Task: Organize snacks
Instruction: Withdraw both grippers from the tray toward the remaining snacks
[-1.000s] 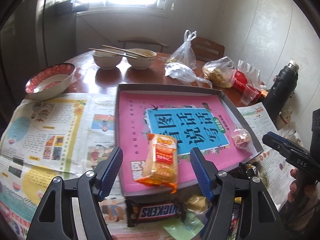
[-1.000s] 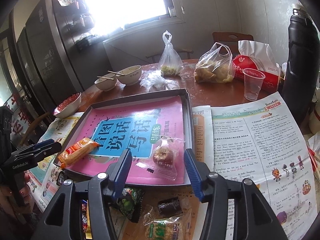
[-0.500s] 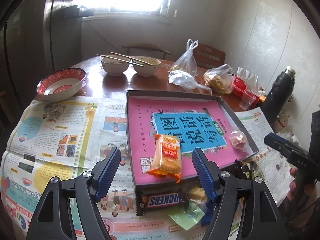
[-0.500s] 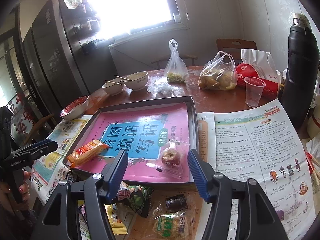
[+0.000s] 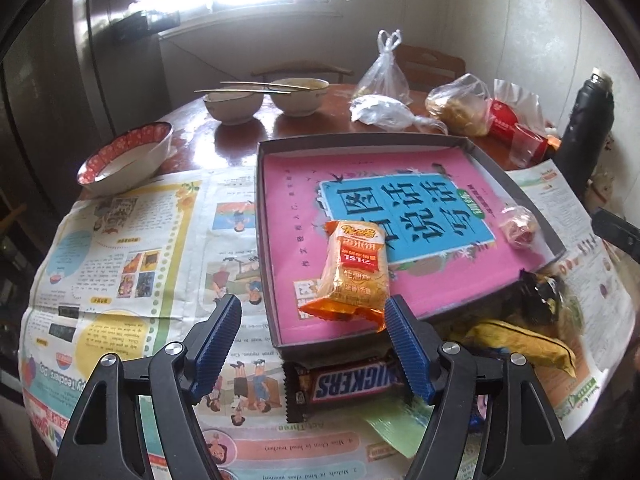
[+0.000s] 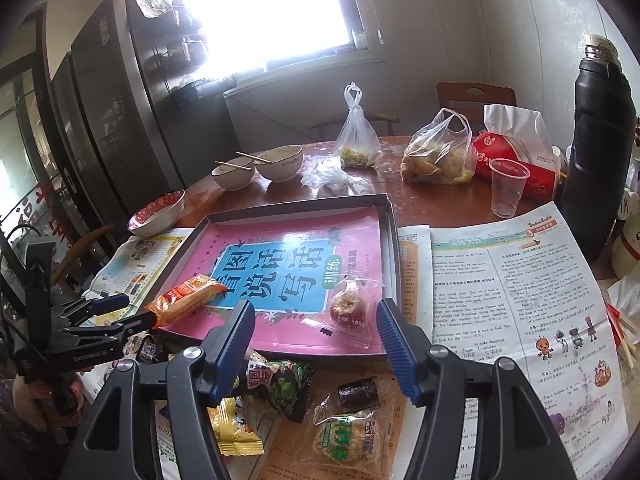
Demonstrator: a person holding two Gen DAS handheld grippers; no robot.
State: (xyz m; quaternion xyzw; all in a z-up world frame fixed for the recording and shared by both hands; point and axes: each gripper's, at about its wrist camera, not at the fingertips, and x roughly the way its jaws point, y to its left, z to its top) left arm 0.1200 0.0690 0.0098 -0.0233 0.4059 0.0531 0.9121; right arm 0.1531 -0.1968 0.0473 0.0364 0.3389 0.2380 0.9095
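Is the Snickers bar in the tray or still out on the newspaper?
Out: the brown Snickers bar lies on the newspaper just outside the grey tray's near wall.

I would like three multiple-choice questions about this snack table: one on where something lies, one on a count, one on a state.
1. Where does the Snickers bar lie?
A. inside the tray
B. on the newspaper in front of the tray
C. in the red-rimmed bowl

2. How many snacks lie inside the tray?
A. two
B. four
C. none

3. How do the jaws of the right gripper stand?
A. shut on a cup
B. shut on a packet
C. open, holding nothing

Answers:
1 B, it lies outside the tray's near wall.
2 A, the orange packet and the clear-wrapped snack.
3 C, nothing is gripped between them.
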